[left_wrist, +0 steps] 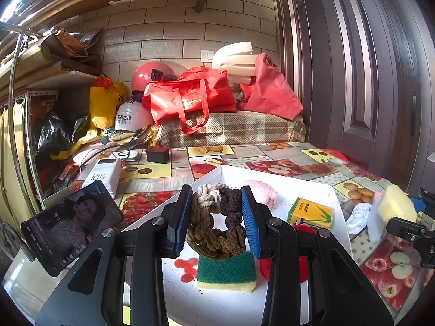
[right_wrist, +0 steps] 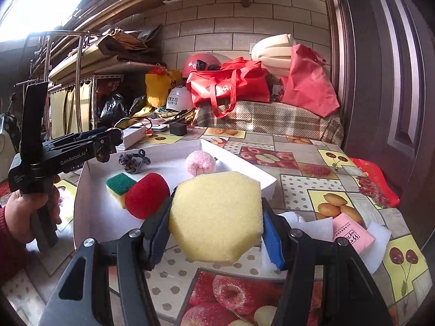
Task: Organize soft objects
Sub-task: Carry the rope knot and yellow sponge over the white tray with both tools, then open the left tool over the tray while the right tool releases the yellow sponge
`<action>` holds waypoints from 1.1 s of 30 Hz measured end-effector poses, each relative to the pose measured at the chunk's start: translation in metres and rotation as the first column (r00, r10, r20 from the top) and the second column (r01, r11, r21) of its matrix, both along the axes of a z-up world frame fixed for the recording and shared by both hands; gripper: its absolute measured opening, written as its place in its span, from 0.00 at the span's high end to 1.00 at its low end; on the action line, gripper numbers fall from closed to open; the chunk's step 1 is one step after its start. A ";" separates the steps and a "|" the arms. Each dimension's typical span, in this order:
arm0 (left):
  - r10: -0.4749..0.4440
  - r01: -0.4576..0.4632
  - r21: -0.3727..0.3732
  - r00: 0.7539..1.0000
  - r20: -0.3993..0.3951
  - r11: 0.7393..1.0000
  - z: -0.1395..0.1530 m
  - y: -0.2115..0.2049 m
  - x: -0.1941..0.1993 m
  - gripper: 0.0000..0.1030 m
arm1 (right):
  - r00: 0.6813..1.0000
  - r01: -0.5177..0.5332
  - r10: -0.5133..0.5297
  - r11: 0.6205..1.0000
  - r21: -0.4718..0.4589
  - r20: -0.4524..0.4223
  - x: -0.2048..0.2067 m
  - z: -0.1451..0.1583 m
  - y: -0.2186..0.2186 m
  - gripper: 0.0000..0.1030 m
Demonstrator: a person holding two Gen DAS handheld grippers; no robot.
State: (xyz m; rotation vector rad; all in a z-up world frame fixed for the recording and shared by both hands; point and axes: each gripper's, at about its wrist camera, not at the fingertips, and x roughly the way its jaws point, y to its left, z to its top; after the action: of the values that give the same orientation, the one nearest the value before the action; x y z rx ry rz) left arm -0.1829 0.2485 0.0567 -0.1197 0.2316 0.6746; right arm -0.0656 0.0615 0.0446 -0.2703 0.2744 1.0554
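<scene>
Two tongs, each clenched on a soft thing over the fruit-print surface point(left_wrist: 152, 171).

Left wrist view: the left tongs point(left_wrist: 216, 218) pinch a braided brown-and-beige scrunchie point(left_wrist: 214, 217) between blue pads, held above the white tray point(left_wrist: 312, 187). Inside the tray, a green-and-yellow sponge point(left_wrist: 227, 271) lies at 6 o'clock under the scrunchie, a pink puff point(left_wrist: 263, 193) at 1 o'clock, a yellow-green carton point(left_wrist: 311, 213) at 3 o'clock. A phone point(left_wrist: 72, 224) sits at 9 o'clock. Right wrist view: the right tongs point(right_wrist: 217, 217) squeeze a yellow sponge point(right_wrist: 217, 214), held just off the tray's near right corner. In the tray lie a red ball point(right_wrist: 146, 198) touching the green sponge, a gray scrunchie point(right_wrist: 133, 163) at 11 o'clock, the pink puff at 12. A pink packet point(right_wrist: 350, 233) lies at 3 o'clock on white cloth point(right_wrist: 312, 226).
</scene>
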 end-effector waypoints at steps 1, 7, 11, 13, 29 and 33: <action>0.002 -0.002 0.001 1.000 -0.003 1.000 0.000 0.001 0.001 0.65 | 1.000 -0.007 0.007 1.000 -0.004 0.008 -0.001 0.000 0.006 0.41; 0.002 -0.002 -0.004 1.000 -0.027 1.000 -0.001 0.011 0.010 0.65 | 1.000 -0.008 0.008 1.000 -0.016 -0.003 0.005 -0.001 0.040 0.41; -0.002 0.002 -0.011 0.999 -0.039 1.000 -0.001 0.016 0.014 0.65 | 1.000 -0.010 0.010 1.000 -0.030 -0.015 0.011 -0.001 0.062 0.41; -0.008 0.008 -0.007 0.999 -0.052 1.000 -0.001 0.017 0.019 0.65 | 1.000 -0.014 0.014 0.999 -0.039 -0.008 0.012 -0.001 0.073 0.41; -0.028 0.019 -0.058 0.988 -0.150 0.998 -0.007 0.035 0.046 0.58 | 0.996 -0.049 0.038 0.991 -0.128 -0.082 0.033 -0.008 0.139 0.39; -0.010 0.004 -0.048 0.991 -0.135 0.999 -0.006 0.034 0.043 0.18 | 0.998 -0.027 0.019 0.989 -0.148 -0.053 0.029 -0.009 0.141 0.18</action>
State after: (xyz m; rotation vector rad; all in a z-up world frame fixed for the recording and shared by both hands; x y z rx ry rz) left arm -0.1401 0.2821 0.0510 -0.1183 0.3782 0.6709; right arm -0.0364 0.2023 0.0358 -0.3813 0.3981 1.0671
